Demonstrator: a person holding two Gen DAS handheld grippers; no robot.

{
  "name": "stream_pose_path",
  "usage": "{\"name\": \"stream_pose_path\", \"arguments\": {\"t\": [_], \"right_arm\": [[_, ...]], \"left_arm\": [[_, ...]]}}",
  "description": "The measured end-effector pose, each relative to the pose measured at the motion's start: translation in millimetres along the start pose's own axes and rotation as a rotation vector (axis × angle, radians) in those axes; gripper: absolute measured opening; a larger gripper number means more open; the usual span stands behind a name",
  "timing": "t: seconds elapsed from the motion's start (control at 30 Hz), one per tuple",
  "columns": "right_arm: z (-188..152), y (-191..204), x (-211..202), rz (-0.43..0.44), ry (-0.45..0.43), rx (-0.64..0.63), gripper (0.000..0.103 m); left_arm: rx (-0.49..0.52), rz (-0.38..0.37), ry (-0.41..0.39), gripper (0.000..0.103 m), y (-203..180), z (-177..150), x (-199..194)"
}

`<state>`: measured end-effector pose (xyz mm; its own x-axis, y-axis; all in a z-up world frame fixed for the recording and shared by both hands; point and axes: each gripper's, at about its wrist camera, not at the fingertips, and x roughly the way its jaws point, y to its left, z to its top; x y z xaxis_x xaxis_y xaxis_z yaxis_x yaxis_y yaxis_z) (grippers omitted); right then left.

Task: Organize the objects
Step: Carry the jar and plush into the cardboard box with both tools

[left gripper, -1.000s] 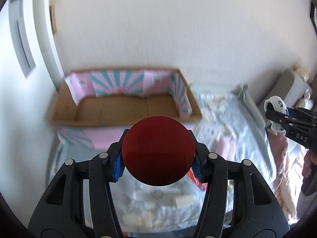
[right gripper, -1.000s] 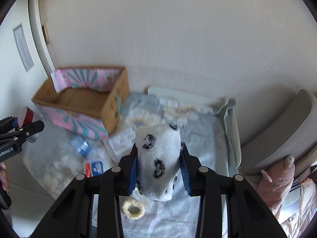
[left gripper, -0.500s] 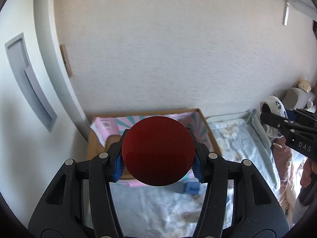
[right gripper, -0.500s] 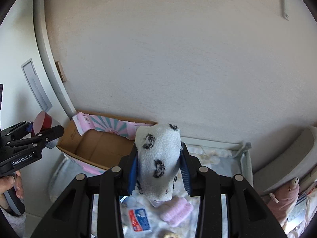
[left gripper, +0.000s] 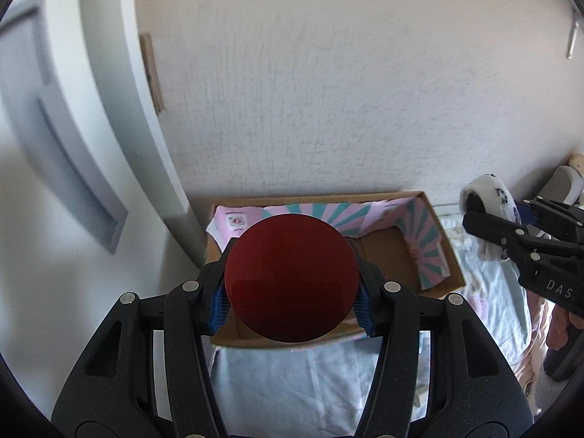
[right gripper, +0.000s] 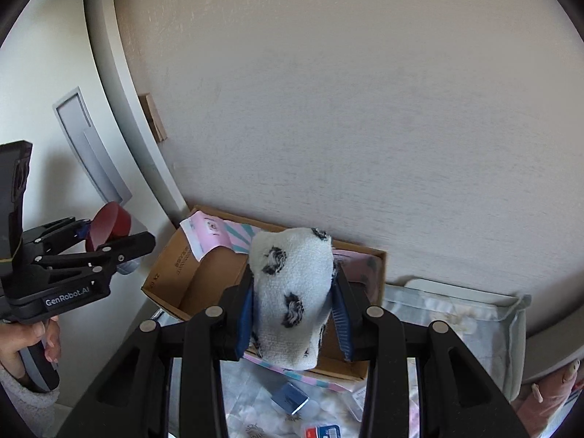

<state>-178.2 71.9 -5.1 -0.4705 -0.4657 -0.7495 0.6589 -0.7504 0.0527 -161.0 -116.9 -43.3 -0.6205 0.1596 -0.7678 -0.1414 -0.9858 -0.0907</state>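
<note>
- Against the far wall, on the pale blue bedspread [left gripper: 292, 383], sits the open brown cardboard box with a pink-and-teal striped lining [left gripper: 438, 241]; both loads appear bound for it.
- The left gripper [left gripper: 291, 294] is clamped on a round dark-red disc-faced object [left gripper: 291, 279], its flat face filling the view between the blue pads [left gripper: 219, 304]. The box opening lies straight ahead of and below it, so a short forward push should put the disc over the cavity.
- The right gripper [right gripper: 295, 314] is squeezed shut on a rolled white fuzzy sock with black spots [right gripper: 292, 292], the roll's long axis standing up between the fingers. The box's near rim sits just beneath it, the interior a little to the far left.
- Seen from the right wrist, the left gripper [right gripper: 91, 244] hangs off the box's left end; the right one looks nearer the opening.
- Compared with a second ago, both views have tipped up and closed in: the box has slid from mid-frame to low in frame, directly under the held things.
- A small blue packet [right gripper: 290, 398] lies on the bedspread near the box.
</note>
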Motion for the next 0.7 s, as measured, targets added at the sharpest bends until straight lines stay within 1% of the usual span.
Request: {"name": "stream_pose_path", "arguments": {"t": [0.17,0.37,0.43,0.57,0.7], "right_arm": [[3.7,-1.5,42.4,0.023,0.059,-0.016,0.035],[-5.3,-19.8,92.0,0.031,0.160,-0.023,0.035],[-8.7,-23.0,106.2,0.029,0.197,-0.031,0.035],[-15.6,-23.5,129.6,0.024,0.255,-0.070,0.034],[-24.3,-17.0,147.2,0.033,0.285,-0.130,0.034]], "left_arm": [[0.016,-0.027,0.051,0.050,2.5,8.9,36.8],[0.056,-0.066,0.141,0.050,-0.4,18.2,91.7],[0.073,-0.070,0.175,0.050,-4.0,17.9,108.4],[0.093,-0.086,0.229,0.050,-3.5,12.2,129.5],[0.134,-0.100,0.290,0.050,-5.2,2.7,149.6]]}}
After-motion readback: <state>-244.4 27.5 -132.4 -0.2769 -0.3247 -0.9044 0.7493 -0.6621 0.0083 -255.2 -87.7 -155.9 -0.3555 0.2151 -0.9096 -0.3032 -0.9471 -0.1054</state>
